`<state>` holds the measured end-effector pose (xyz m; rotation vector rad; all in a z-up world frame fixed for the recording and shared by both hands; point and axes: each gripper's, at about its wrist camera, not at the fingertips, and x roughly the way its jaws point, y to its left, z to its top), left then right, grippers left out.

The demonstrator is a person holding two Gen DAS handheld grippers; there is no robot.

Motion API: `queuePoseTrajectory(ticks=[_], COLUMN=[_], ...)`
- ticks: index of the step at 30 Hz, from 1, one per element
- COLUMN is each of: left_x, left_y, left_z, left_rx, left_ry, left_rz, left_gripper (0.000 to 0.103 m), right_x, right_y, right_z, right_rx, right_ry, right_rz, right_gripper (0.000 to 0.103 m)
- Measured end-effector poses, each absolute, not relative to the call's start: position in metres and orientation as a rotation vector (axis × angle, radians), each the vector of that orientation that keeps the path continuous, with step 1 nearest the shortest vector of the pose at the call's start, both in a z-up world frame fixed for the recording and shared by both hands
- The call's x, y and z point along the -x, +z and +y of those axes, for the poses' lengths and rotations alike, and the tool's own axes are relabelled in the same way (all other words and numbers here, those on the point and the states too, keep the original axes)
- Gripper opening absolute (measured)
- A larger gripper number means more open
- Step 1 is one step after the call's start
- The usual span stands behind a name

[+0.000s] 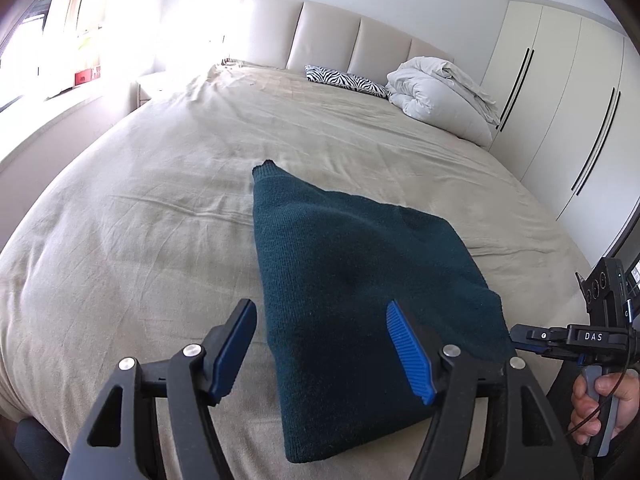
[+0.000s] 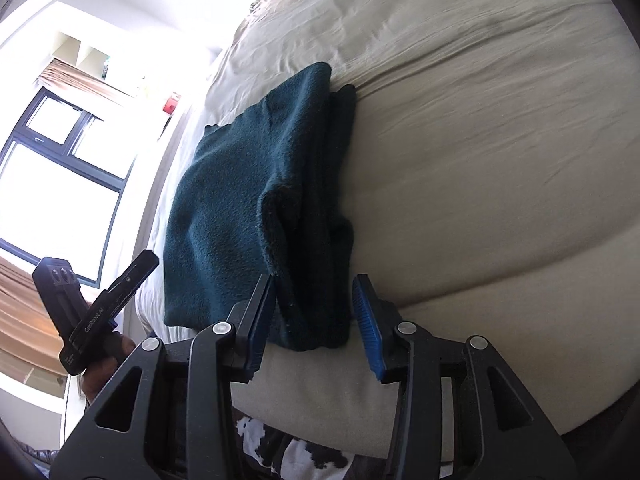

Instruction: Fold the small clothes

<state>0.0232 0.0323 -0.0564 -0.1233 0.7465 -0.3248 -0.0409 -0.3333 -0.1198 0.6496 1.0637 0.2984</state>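
Observation:
A dark teal knit garment [image 1: 352, 280] lies folded on the beige bed [image 1: 160, 200]. It also shows in the right wrist view [image 2: 248, 208], folded in layers near the bed's edge. My left gripper [image 1: 320, 344] is open, its jaws either side of the garment's near left edge, holding nothing. My right gripper [image 2: 316, 320] is open, its jaws straddling the garment's near corner without closing on it. The right gripper [image 1: 560, 338] also shows at the right of the left wrist view, beside the garment.
A padded headboard [image 1: 340, 36], a zebra-print pillow [image 1: 348, 80] and a bunched white duvet [image 1: 440, 92] lie at the far end of the bed. White wardrobes [image 1: 568, 112] stand to the right. A window [image 2: 60, 168] is beyond the bed's far side.

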Motion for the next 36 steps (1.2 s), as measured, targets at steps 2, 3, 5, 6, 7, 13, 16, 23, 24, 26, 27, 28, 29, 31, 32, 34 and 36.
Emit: queuePoseTrajectory(ticks=[2,3,5,6,7,13,16,23,24,26,27,28,29,31,32,34,36], left_x=[-0.016,-0.011,-0.001,0.003,0.006,0.023,0.028,0.020,0.019,0.015,0.012,0.010,0.008,0.005,0.002,0.000,-0.002], left_y=[-0.044,-0.036,-0.019,-0.010,-0.002,0.035,0.046,0.040,0.037,0.030,0.027,0.024,0.020,0.011,0.006,-0.004,-0.010], left_z=[0.030,0.029,0.029,0.029,0.028,0.023,0.020,0.024,0.025,0.027,0.028,0.029,0.030,0.030,0.029,0.027,0.024], left_rx=[0.082,0.063,0.039,0.028,0.014,-0.058,-0.095,-0.108,-0.109,-0.103,-0.097,-0.087,-0.073,-0.042,-0.033,-0.038,-0.039], left_ry=[-0.287,-0.269,-0.249,-0.239,-0.225,-0.114,-0.098,-0.032,-0.015,0.011,0.013,0.013,0.008,-0.013,-0.020,-0.017,-0.018], left_rz=[0.672,0.630,0.539,0.500,0.470,0.338,0.306,0.473,0.485,0.534,0.563,0.590,0.612,0.665,0.696,0.733,0.756], left_gripper=[0.095,0.099,0.103,0.103,0.103,0.103,0.103,0.103,0.103,0.103,0.103,0.103,0.103,0.103,0.103,0.103,0.103], right_x=[0.042,0.041,0.042,0.043,0.045,0.063,0.077,0.080,0.079,0.075,0.075,0.073,0.072,0.067,0.065,0.062,0.063], right_y=[-0.114,-0.108,-0.090,-0.078,-0.067,-0.004,0.020,0.042,0.043,0.042,0.041,0.041,0.038,0.034,0.031,0.027,0.025], right_z=[-0.344,-0.348,-0.345,-0.339,-0.333,-0.299,-0.284,-0.270,-0.270,-0.269,-0.268,-0.267,-0.265,-0.263,-0.263,-0.261,-0.259], right_rx=[-0.659,-0.651,-0.568,-0.511,-0.460,-0.194,-0.119,-0.106,-0.123,-0.141,-0.143,-0.140,-0.133,-0.126,-0.130,-0.133,-0.129], right_ry=[0.257,0.233,0.188,0.170,0.156,0.057,0.029,0.034,0.045,0.063,0.065,0.068,0.063,0.037,0.033,0.013,-0.011], right_rz=[1.048,1.038,0.994,0.959,0.919,0.671,0.550,0.521,0.538,0.579,0.600,0.618,0.637,0.686,0.705,0.735,0.746], right_gripper=[0.042,0.042,0.042,0.042,0.042,0.072,0.093,0.099,0.099,0.099,0.099,0.099,0.099,0.099,0.099,0.099,0.099])
